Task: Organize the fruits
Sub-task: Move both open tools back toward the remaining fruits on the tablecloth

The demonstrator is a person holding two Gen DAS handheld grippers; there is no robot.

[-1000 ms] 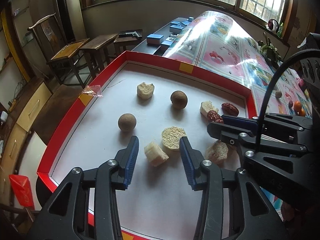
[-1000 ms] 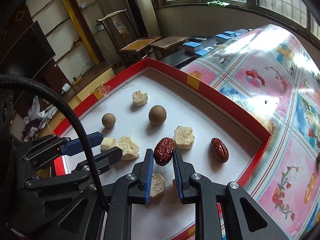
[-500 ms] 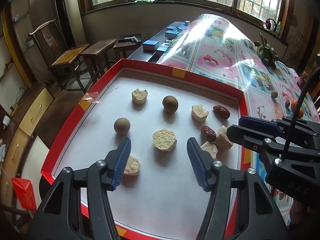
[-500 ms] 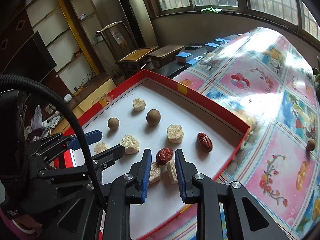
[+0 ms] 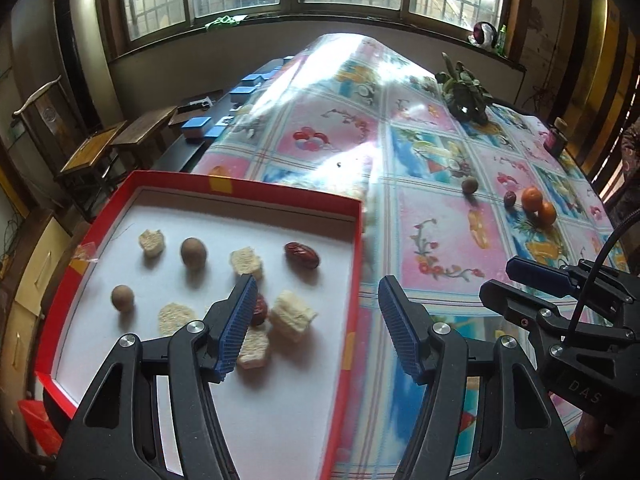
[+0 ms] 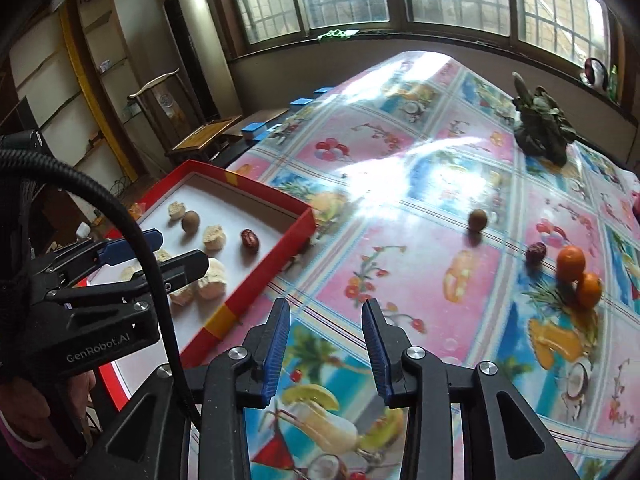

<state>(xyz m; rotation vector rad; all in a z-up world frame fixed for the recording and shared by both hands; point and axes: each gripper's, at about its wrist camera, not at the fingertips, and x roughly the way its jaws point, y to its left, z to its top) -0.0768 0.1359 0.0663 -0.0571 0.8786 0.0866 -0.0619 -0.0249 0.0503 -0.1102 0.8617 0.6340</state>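
Note:
A red-rimmed white tray [image 5: 356, 264] [image 6: 260, 292] holds two red dates [image 5: 302, 255], brown round fruits [image 5: 193, 253] and several pale chunks [image 5: 292, 316]. One date [image 5: 260, 309] lies partly behind my left finger. My left gripper [image 5: 314, 320] is open and empty above the tray's right rim. My right gripper [image 6: 325, 344] is open and empty over the tablecloth, right of the tray. On the cloth lie a brown round fruit [image 6: 477, 220], a red date [image 6: 536, 252] and two oranges [image 6: 571, 264].
The table carries a glossy fruit-print cloth [image 6: 400, 200]. A dark green plant bundle [image 6: 542, 128] sits at the far right. Blue boxes [image 5: 196, 126] lie on a dark bench beyond the tray. Wooden chairs [image 5: 92, 152] stand to the left.
My right gripper let go of the red date in the tray, opened and swung right over the tablecloth. My left gripper opened wider and moved right to the tray's rim.

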